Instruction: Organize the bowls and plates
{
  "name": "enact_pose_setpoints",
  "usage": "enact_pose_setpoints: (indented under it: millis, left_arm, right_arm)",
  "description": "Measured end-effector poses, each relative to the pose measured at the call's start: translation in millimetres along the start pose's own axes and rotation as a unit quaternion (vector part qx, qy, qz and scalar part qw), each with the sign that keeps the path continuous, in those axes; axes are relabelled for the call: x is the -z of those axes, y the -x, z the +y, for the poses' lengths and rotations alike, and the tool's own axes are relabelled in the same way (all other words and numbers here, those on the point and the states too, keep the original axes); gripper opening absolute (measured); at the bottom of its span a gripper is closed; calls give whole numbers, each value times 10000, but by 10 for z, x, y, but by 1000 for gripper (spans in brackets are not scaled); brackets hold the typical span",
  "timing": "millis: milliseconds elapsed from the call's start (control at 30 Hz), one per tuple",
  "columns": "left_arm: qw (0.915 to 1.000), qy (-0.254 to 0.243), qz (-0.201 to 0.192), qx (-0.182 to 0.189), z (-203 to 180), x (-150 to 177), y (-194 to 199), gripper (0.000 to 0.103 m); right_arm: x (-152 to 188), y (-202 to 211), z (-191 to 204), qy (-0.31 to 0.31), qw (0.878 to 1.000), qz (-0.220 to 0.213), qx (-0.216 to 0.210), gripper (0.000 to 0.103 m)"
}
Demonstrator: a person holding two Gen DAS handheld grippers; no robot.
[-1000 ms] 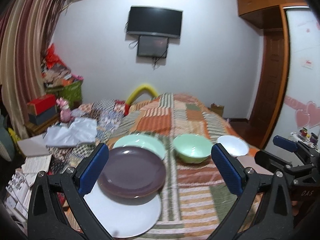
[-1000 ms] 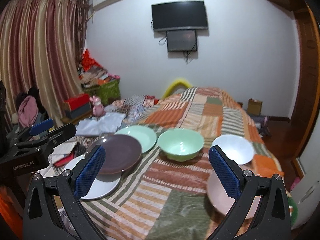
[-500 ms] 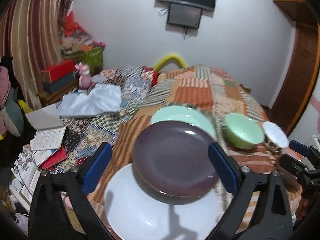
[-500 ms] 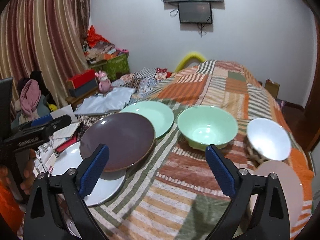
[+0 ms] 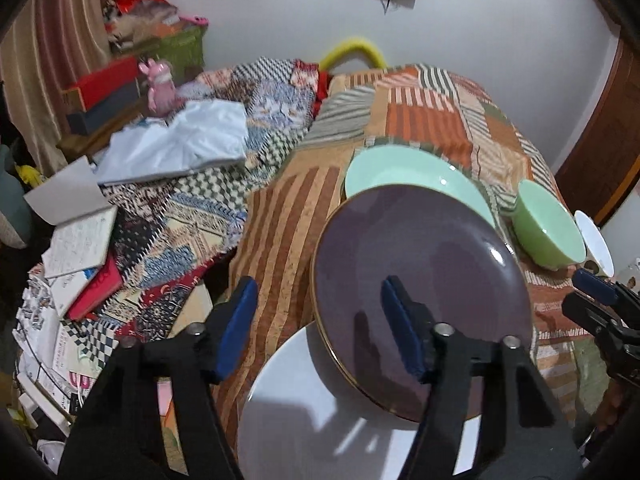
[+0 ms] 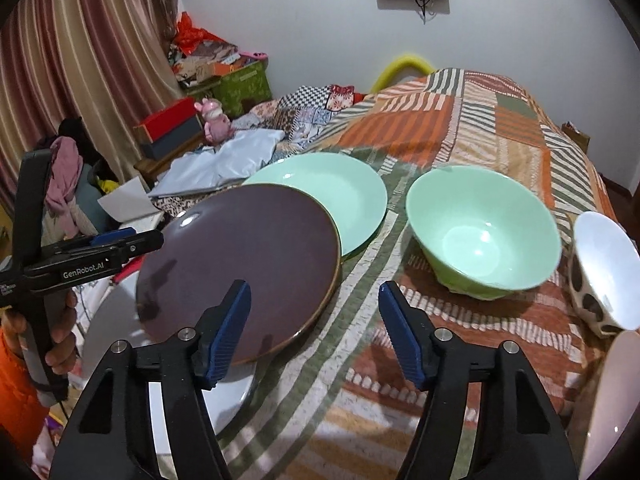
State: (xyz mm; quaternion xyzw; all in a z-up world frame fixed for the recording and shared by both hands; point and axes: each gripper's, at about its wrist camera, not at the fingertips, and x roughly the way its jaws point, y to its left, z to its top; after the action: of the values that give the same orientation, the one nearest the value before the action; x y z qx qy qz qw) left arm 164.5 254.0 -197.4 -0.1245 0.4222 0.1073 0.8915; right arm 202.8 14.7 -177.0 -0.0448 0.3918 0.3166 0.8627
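a: where is the purple plate (image 5: 420, 288) found?

b: tilted on the white plate (image 5: 320, 420), its left rim between the left claw (image 5: 320, 326) pads, untouched. both claws are seen half-wide, just narrowed; the right claw (image 6: 314, 326) is empty over the quilt (image 6: 460, 128).

a: anything hidden?

b: the plate's near edge is covered by the claw.

Count on the bed (image 6: 460, 128): plates, four — one purple plate (image 6: 240, 276), one green plate (image 6: 332, 196), one white plate (image 5: 344, 420), one pink plate (image 6: 608, 400) at the right edge. Bowls, two — one green bowl (image 6: 480, 236), one white spotted bowl (image 6: 604, 276). Pink toy figure (image 6: 216, 120), one.
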Motion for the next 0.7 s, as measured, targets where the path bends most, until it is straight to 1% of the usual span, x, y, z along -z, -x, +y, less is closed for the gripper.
enact_pose_setpoints:
  millis: [100, 167, 233, 333, 400, 500, 533, 700]
  left_arm:
    - [9999, -51, 119, 47, 15, -6, -91, 55]
    - [9996, -69, 222, 157, 21, -11, -146, 49]
    - [9993, -89, 299, 216, 17, -15, -179, 45]
    - [9988, -93, 387, 302, 11, -27, -214, 39]
    - [9986, -125, 397, 327, -3, -34, -219, 38]
    - [9982, -184, 423, 371, -17, -40, -229, 35]
    - [9980, -200, 440, 397, -25, -42, -232, 35]
    - [9975, -254, 498, 436, -56, -44, -266, 33]
  right_arm:
    - [-9, -144, -3, -43, 9998, 161, -49, 55]
    - [-12, -195, -3, -87, 9997, 216, -56, 53]
    - [-14, -263, -12, -127, 9994, 300, -87, 45]
    - [-8, -324, -30, -189, 9990, 383, -132, 41]
    - [-7, -342, -29, -196, 9988, 426, -161, 37]
    - [-13, -372, -37, -249, 9984, 466, -200, 34]
    - [-18, -384, -40, -267, 9984, 461, -211, 31]
    - [-22, -433, -60, -332, 9977, 534, -257, 28]
